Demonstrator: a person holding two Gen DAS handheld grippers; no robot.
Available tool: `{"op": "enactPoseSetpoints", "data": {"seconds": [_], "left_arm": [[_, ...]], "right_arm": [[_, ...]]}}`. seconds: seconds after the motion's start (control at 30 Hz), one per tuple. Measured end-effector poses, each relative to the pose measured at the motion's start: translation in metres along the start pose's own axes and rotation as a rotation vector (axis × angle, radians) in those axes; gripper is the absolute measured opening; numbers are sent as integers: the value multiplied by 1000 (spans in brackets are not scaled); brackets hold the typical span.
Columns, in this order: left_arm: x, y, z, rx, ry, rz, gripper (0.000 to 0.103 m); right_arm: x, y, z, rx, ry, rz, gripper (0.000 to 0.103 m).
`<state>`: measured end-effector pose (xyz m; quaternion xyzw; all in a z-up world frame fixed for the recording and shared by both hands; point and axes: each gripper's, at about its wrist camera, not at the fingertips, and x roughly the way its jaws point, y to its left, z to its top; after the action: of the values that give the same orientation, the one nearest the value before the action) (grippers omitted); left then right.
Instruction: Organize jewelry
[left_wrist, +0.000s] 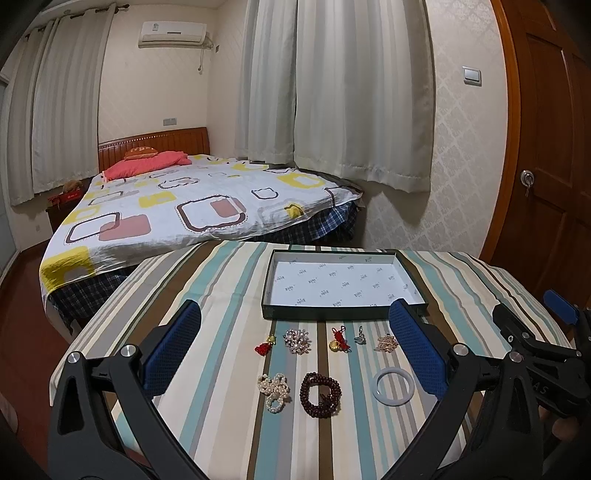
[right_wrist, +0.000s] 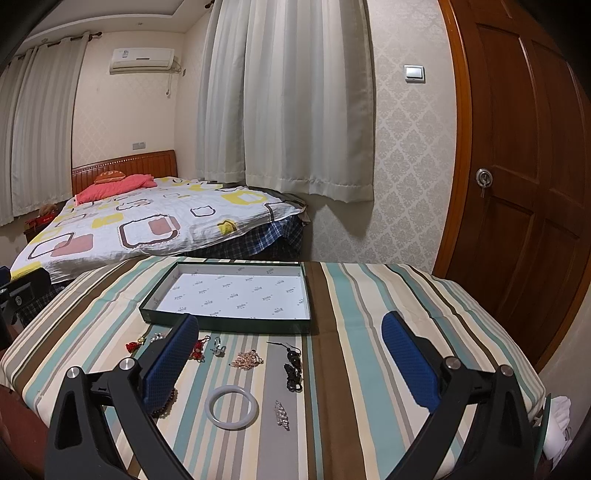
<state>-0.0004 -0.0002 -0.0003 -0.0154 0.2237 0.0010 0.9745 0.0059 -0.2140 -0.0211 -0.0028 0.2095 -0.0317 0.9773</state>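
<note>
A shallow green box (left_wrist: 269, 275) (right_wrist: 221, 321) with white patterned lining stands empty on the striped table. Jewelry lies in front of it: a pearl strand (left_wrist: 274, 390), a dark red bead bracelet (left_wrist: 320, 394), a white bangle (left_wrist: 393, 386) (right_wrist: 231, 407), a red charm (left_wrist: 265, 346), a bead cluster (left_wrist: 297, 340), a red-gold charm (left_wrist: 338, 341), a rose-gold chain (left_wrist: 386, 342) (right_wrist: 246, 359), a black cord piece (right_wrist: 293, 367) and a silver brooch (right_wrist: 282, 414). My left gripper (left_wrist: 295, 325) is open above the jewelry. My right gripper (right_wrist: 291, 334) is open and empty.
The table (right_wrist: 369, 332) wears a striped cloth. A bed (left_wrist: 192, 206) stands behind it, curtains (left_wrist: 332, 92) behind that. A wooden door (right_wrist: 517, 184) is at the right. The right gripper's body shows at the right edge of the left wrist view (left_wrist: 535, 343).
</note>
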Motion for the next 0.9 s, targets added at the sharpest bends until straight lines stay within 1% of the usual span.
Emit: {"op": "enactPoseSetpoints", "data": {"seconds": [0.9], "left_arm": [[4,1,-4,-2,10,0,99]], "right_arm": [[-1,0,0,0,0,0,97]]}}
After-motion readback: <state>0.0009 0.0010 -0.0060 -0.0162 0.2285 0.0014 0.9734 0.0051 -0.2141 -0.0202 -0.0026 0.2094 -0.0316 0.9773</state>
